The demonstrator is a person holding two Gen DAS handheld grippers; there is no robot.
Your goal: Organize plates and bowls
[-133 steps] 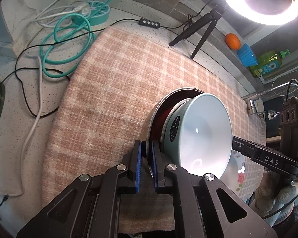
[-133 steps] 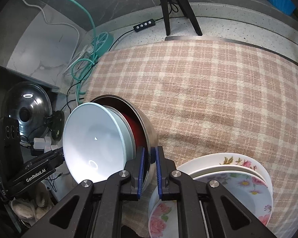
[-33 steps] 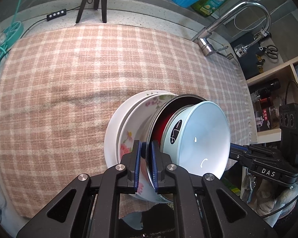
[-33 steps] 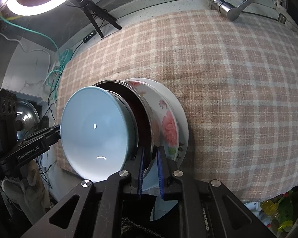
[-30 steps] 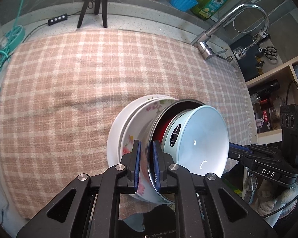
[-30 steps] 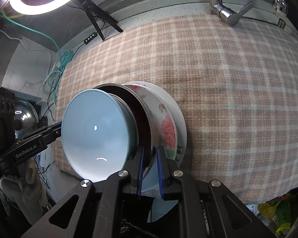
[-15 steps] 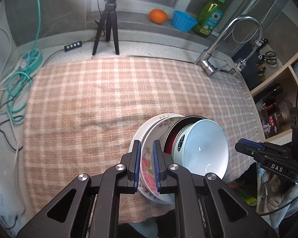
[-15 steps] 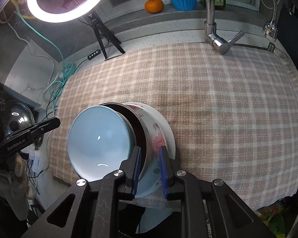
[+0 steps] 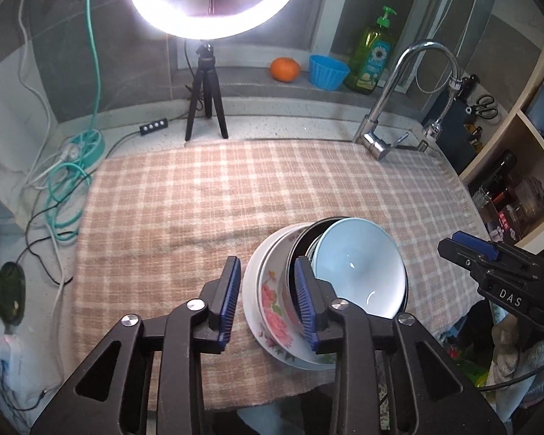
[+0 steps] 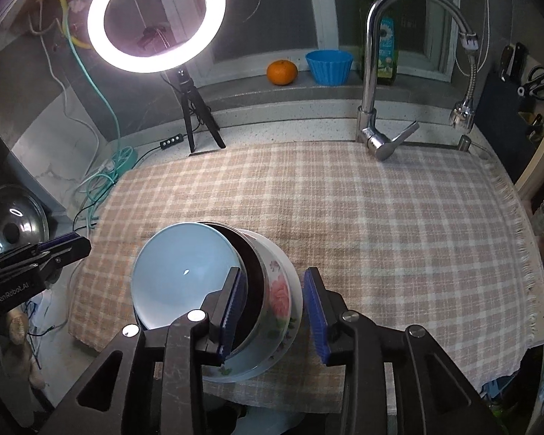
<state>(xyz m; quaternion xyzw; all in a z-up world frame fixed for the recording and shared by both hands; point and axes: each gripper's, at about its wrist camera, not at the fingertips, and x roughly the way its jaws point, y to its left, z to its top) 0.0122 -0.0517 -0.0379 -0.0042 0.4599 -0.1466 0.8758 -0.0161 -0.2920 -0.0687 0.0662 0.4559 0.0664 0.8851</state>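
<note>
Left wrist view: the left gripper (image 9: 268, 299) has its blue-padded fingers (image 9: 229, 299) spread wide and grips nothing; the right pad overlaps the near edge of the stack, though contact cannot be told. The stack sits on a pink checked cloth (image 9: 206, 199) near its front edge: two floral plates (image 9: 272, 301) at the bottom, a dark metal bowl (image 9: 301, 243) on them, and a light blue bowl (image 9: 359, 268) nested on top. At the back stand a ring light (image 9: 214, 0) on a tripod, one orange (image 9: 285, 69), one blue cup (image 9: 328, 71), a soap bottle (image 9: 373, 58) and a tap (image 9: 399, 98).

Right wrist view: the right gripper (image 10: 273, 311) is likewise wide open and holds nothing, its fingers (image 10: 315, 311) to either side of the stack's near rim. The left gripper's tip shows at the left edge, apart from the bowls. One pot lid (image 10: 12, 224) lies beyond the cloth.
</note>
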